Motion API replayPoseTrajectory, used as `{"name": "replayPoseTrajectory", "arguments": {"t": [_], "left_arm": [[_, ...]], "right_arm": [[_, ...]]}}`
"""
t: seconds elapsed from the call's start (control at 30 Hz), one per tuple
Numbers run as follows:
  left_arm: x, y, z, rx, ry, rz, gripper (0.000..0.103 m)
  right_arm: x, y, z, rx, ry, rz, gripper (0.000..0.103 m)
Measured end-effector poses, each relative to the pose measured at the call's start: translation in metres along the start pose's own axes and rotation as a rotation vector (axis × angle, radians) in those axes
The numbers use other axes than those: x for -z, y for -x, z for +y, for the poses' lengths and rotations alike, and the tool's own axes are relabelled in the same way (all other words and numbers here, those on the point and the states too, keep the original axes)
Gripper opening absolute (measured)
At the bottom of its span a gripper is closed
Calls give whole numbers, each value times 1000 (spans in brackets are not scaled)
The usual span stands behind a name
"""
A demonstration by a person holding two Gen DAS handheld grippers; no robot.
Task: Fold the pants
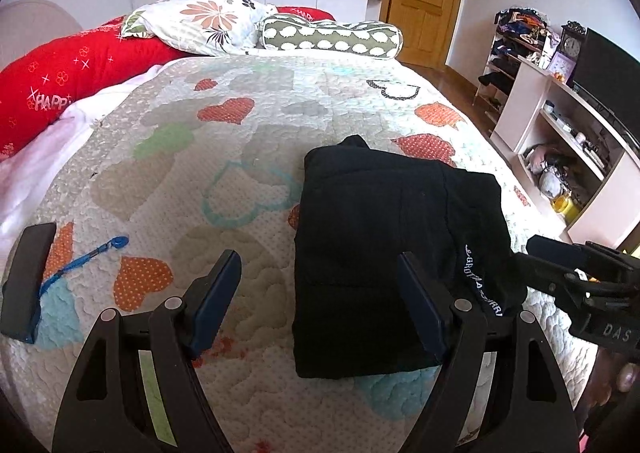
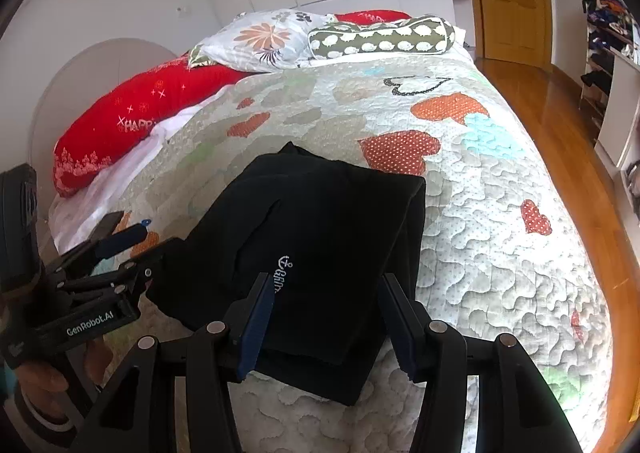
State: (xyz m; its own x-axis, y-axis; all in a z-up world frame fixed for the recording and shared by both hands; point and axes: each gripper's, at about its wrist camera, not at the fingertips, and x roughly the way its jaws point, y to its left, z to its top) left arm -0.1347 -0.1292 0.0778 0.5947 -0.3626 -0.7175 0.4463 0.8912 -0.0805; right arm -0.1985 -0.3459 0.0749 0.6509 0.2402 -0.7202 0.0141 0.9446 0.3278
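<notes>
The black pants (image 1: 384, 237) lie folded into a compact rectangle on the heart-patterned quilt (image 1: 240, 157), white lettering on the near right side. My left gripper (image 1: 320, 293) is open and empty, hovering just above the pants' near left edge. In the right wrist view the pants (image 2: 320, 221) lie just ahead, and my right gripper (image 2: 324, 317) is open and empty above their near edge. The left gripper (image 2: 120, 249) shows there at the pants' left; the right gripper (image 1: 560, 257) shows at their right in the left wrist view.
A black phone-like slab (image 1: 26, 281) with a blue lanyard (image 1: 84, 257) lies on the quilt at the left. Red, floral and sheep-print pillows (image 1: 208, 21) sit at the bed's head. Shelves with a TV (image 1: 608, 73) stand right; wooden floor (image 2: 560, 125) and a door beyond.
</notes>
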Motion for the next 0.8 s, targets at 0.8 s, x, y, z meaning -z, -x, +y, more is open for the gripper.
{"name": "replayPoseTrajectory", "arguments": {"t": [0.8], "left_arm": [[8,-17,4,37,24,62,80]], "right_arm": [[23,-17,1,-46,74,104,55]]}}
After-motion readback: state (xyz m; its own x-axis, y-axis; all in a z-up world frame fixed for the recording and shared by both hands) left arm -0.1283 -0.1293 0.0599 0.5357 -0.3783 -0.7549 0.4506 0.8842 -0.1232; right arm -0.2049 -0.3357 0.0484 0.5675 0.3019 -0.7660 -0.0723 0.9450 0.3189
